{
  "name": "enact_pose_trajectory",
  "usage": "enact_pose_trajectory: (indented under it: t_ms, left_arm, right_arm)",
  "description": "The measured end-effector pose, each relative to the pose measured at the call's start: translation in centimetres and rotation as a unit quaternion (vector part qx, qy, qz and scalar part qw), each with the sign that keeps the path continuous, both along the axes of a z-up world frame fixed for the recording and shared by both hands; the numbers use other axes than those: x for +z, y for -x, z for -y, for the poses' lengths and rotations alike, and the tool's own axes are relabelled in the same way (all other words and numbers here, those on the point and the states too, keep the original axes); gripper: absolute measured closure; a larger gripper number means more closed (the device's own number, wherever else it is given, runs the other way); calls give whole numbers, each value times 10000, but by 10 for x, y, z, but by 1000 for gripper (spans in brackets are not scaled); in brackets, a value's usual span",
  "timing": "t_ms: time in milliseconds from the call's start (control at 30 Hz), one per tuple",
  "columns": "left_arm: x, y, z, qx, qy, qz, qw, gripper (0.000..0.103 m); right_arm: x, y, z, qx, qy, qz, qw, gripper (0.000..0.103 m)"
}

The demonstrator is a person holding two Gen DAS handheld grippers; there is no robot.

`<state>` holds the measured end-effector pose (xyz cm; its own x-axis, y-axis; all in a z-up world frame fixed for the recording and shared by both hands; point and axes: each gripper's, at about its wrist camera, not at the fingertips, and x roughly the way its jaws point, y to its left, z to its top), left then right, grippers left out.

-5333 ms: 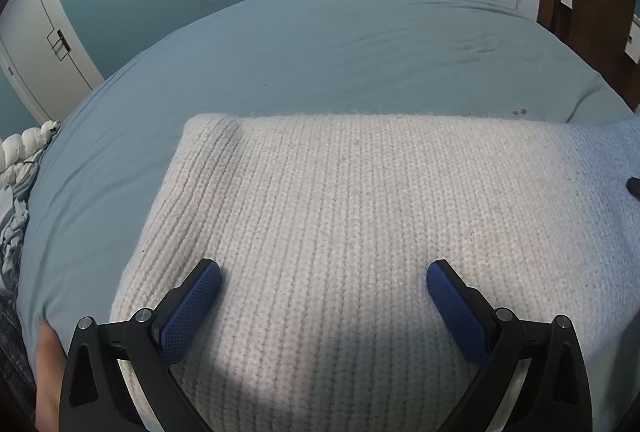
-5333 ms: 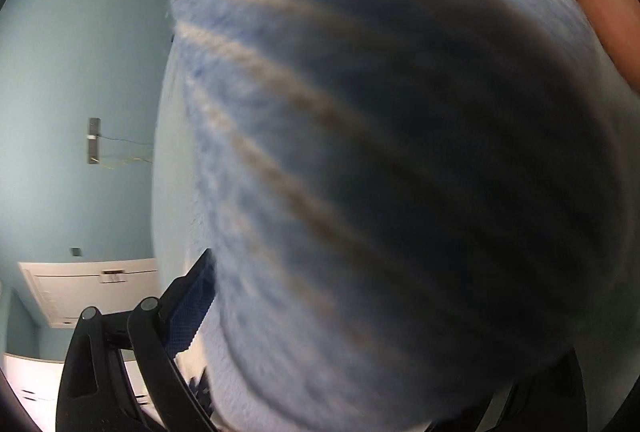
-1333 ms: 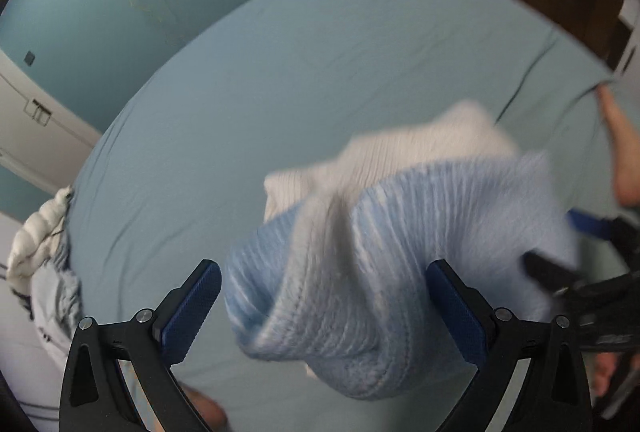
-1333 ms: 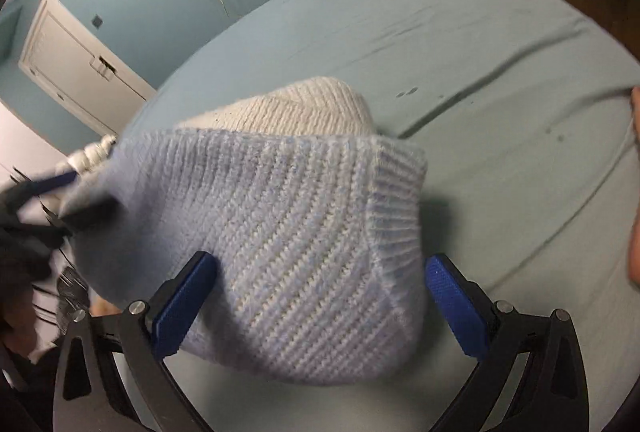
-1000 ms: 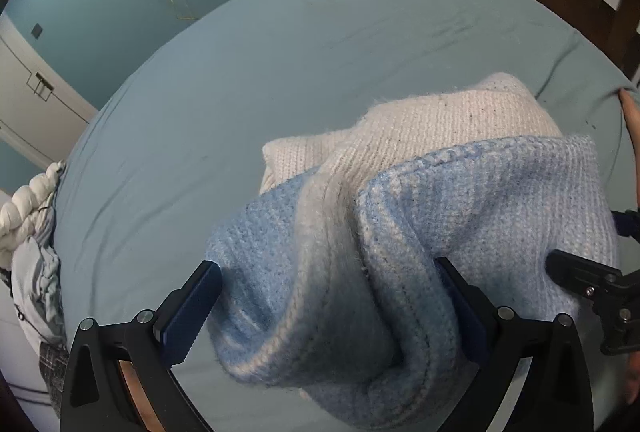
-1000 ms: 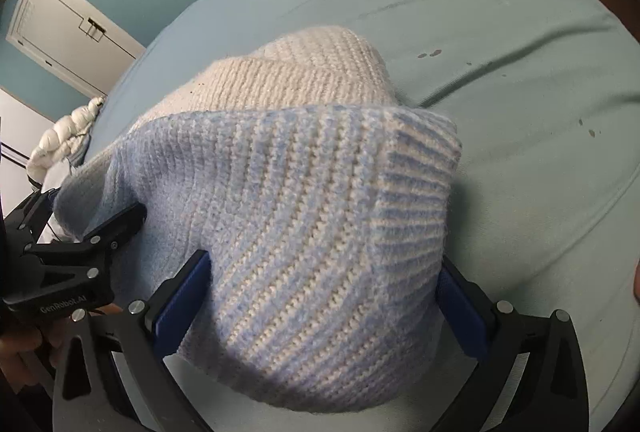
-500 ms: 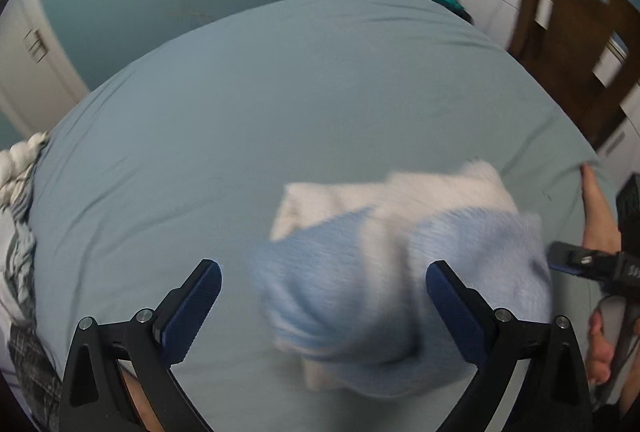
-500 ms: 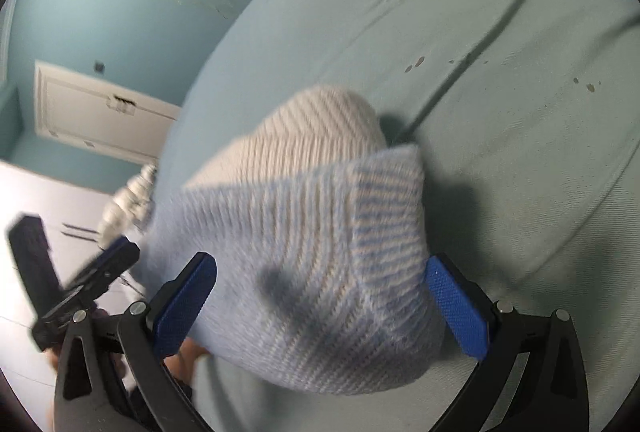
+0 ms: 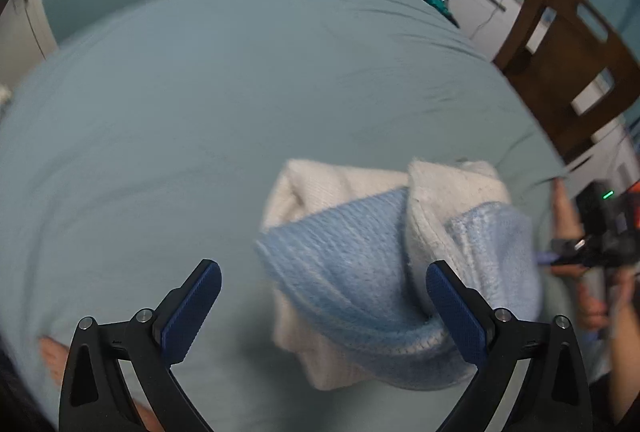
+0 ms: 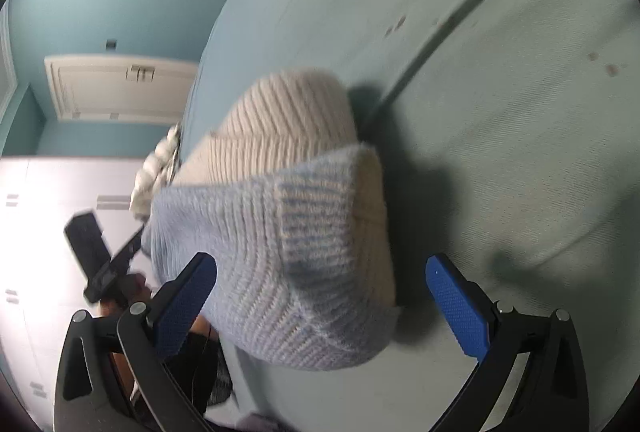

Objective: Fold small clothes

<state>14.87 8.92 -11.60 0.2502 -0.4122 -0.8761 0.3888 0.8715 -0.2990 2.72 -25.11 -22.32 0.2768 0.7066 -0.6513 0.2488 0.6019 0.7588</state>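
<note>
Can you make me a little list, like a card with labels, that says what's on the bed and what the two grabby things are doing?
surface: bed sheet, pale teal, a little wrinkled
clothing: knit sweater, cream and light blue, lying folded in a bundle on the sheet
left gripper: jaws wide open, holding nothing, above the sheet
right gripper: jaws wide open, holding nothing, sweater in front of it
nearby: wooden chair beside the bed

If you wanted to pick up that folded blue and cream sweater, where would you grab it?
Probably by the thick rolled blue fold along the near edge of the sweater, coming in low from the front. That edge bulges up off the bed sheet, so an open tool can close around it; the flat cream layers behind offer less to pinch.
</note>
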Motion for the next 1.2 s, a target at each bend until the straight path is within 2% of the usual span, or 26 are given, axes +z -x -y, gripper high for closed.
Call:
enact_pose_trajectory:
  t_ms: [33, 100, 167, 233, 300, 367, 433, 500, 667, 767, 800, 933, 1000, 1200]
  left_arm:
    - [-8, -5, -3, -11, 327, -292, 9990, 0]
    - [-24, -13, -5, 25, 699, -636, 9955, 0]
    - [-36, -16, -7, -50, 911, -711, 9933, 0]
    - [-48, -14, -8, -210, 1040, -815, 9910, 0]
    - [-60, -14, -10, -296, 1255, -1013, 9865, 0]
    - [-76, -13, -9, -332, 1517, -1353, 9786, 0]
    - [-101, -14, -2, -292, 1592, -1825, 9698, 0]
    - [-123, -11, 6, -195, 1654, -2161, 9621, 0]
    - [-135, -15, 24, -142, 1946, -2081, 9584, 2]
    - [-118, -20, 35, -338, 2092, -1851, 9596, 21]
    - [-109, -22, 36, -364, 2205, -1762, 9587, 24]
    - [-89, -36, 45, -277, 2437, -1583, 9565, 23]
    - [-89, -52, 49, -139, 2465, -1581, 9561, 23]
    - [-97, -105, 57, 397, 2951, -1393, 9444, 23]
  right_arm:
    - [-4, 2, 0, 180, -165, -36, 9997, 1]
    - [-20, 1, -5, 389, -392, -208, 9983, 1]
    - [-33, 2, -3, 381, -500, -410, 9972, 1]
    - [-45, 4, 3, 260, -979, -511, 9935, 1]
    - [-50, 3, 9, 40, -1444, -406, 9887, 1]
    - [-56, -1, 8, -49, -1618, -342, 9862, 1]
    - [-68, -6, -4, 162, -1581, -514, 9860, 1]
    - [-80, -11, -14, 313, -1791, -602, 9815, 1]
    - [-88, -7, -20, -28, -1891, -351, 9813, 0]
    - [-78, -4, -22, -51, -1708, -237, 9850, 1]
    - [-69, -7, -25, 50, -1586, -159, 9872, 1]
    - [-45, -29, -21, 101, -1441, 196, 9893, 1]
    - [-33, -46, -15, 74, -1230, 330, 9918, 1]
    - [-8, -106, -8, 146, -631, 483, 9967, 1]
